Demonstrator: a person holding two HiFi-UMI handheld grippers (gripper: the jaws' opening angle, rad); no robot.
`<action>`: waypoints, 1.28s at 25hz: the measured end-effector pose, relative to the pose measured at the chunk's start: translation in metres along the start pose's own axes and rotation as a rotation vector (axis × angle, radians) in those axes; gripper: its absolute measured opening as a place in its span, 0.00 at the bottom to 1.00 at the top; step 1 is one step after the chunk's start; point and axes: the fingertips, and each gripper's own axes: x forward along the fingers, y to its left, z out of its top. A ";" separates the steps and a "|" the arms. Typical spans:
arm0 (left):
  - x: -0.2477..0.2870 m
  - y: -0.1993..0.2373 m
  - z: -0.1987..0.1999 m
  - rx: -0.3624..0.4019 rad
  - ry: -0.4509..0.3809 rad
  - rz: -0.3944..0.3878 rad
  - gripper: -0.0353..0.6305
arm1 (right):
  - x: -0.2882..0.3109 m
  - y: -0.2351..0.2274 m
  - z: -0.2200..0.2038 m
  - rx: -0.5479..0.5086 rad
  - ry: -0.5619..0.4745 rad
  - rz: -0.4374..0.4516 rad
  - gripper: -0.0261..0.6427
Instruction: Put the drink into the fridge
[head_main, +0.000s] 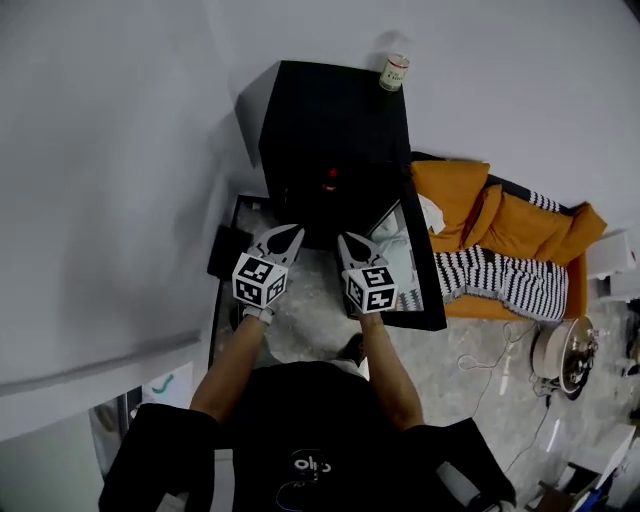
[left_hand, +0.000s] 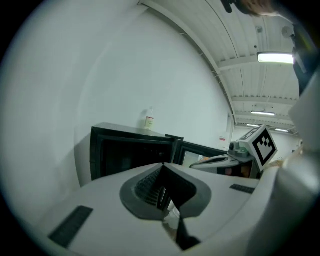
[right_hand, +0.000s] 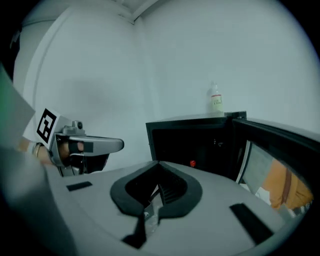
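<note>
The drink, a small clear bottle with a pale label, stands on top of the black mini fridge, at its far right corner. The fridge door hangs open to the right. Both grippers hover side by side in front of the open fridge, well short of the bottle. My left gripper and right gripper each have their jaws together at the tip, with nothing between them. From the left gripper the bottle shows above the fridge; from the right gripper the bottle does too.
A small red thing sits in the dark fridge interior. An orange couch with a striped blanket lies right of the door. A round fan and cables are on the floor at right. A white wall stands behind and left of the fridge.
</note>
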 end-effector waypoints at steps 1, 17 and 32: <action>-0.008 -0.002 0.003 -0.007 -0.007 0.011 0.06 | -0.005 0.004 0.006 -0.013 -0.007 0.009 0.05; -0.058 -0.012 0.018 -0.031 -0.057 0.097 0.06 | -0.055 0.020 0.023 -0.047 -0.050 0.051 0.05; -0.044 -0.025 0.021 0.000 -0.040 0.091 0.06 | -0.062 0.012 0.019 -0.054 -0.058 0.071 0.05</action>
